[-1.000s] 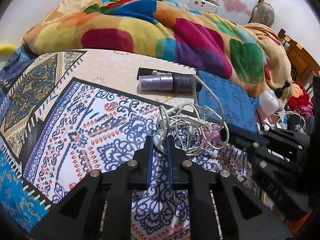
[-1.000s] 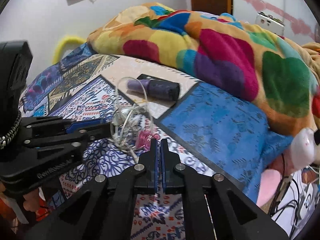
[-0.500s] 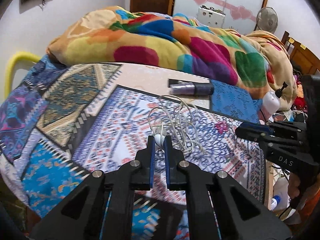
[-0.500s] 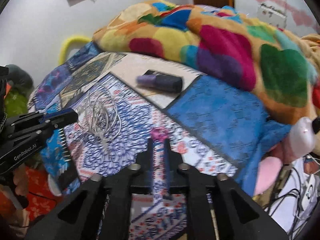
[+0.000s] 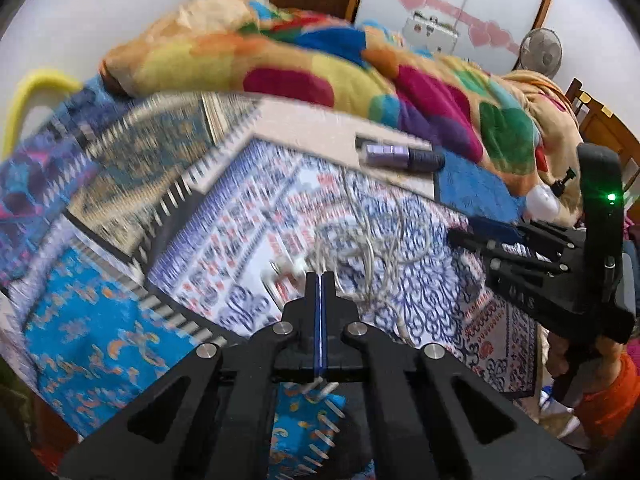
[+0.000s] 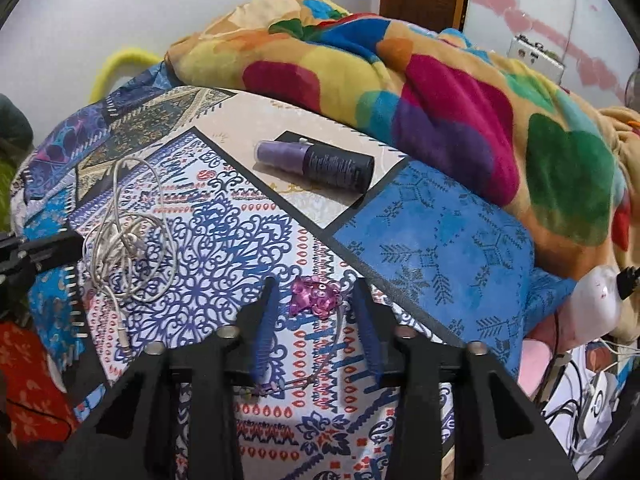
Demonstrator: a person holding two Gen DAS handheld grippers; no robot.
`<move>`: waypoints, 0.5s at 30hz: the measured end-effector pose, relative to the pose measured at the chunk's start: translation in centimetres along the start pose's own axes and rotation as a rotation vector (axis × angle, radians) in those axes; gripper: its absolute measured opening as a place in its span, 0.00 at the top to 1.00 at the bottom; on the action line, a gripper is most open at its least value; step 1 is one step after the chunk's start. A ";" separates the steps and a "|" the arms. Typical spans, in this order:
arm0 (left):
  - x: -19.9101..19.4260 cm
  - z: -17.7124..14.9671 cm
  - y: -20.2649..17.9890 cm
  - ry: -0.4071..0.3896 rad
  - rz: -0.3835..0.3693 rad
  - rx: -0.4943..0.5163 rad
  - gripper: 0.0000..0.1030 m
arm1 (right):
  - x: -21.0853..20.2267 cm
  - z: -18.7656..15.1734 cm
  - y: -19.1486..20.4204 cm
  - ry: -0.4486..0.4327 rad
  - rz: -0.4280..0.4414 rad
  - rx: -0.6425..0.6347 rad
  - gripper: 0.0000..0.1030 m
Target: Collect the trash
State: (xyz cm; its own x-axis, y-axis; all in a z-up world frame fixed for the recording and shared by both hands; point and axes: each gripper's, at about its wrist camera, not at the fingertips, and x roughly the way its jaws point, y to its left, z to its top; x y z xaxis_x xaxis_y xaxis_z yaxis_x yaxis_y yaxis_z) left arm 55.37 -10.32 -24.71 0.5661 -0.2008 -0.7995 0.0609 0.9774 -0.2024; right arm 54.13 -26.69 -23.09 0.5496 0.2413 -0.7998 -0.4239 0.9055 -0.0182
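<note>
A tangled white cable (image 6: 124,240) lies on the patterned bedsheet (image 6: 224,248); it also shows in the left wrist view (image 5: 360,248). My left gripper (image 5: 321,280) is shut just at the cable's near edge; nothing shows between its jaws. A small pink plastic piece (image 6: 314,296) lies on the sheet between the open jaws of my right gripper (image 6: 316,292). A purple and black bottle (image 6: 316,164) lies further back on a black card, also seen in the left wrist view (image 5: 402,156).
A colourful blanket (image 6: 400,80) is heaped along the back of the bed. A blue pillow (image 6: 440,236) lies at the right. A white pump bottle (image 6: 596,304) and loose cables sit beyond the bed's right edge. The bed's front edge is close below both grippers.
My left gripper pulled the cable leftward, then let it go and shut empty. My right gripper opened, and the pink piece now lies between its jaws.
</note>
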 end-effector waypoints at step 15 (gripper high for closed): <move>-1.2 0.1 -4.6 -0.017 0.055 0.163 0.18 | -2.4 -1.0 -1.8 -0.031 0.075 0.070 0.77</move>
State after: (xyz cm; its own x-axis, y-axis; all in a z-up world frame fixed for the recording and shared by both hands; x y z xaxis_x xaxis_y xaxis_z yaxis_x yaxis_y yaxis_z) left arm 54.51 -14.55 -22.78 0.5860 -0.1467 -0.7969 0.1610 0.9849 -0.0629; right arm 52.90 -29.25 -21.73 0.5406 0.3185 -0.7787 -0.4138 0.9065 0.0834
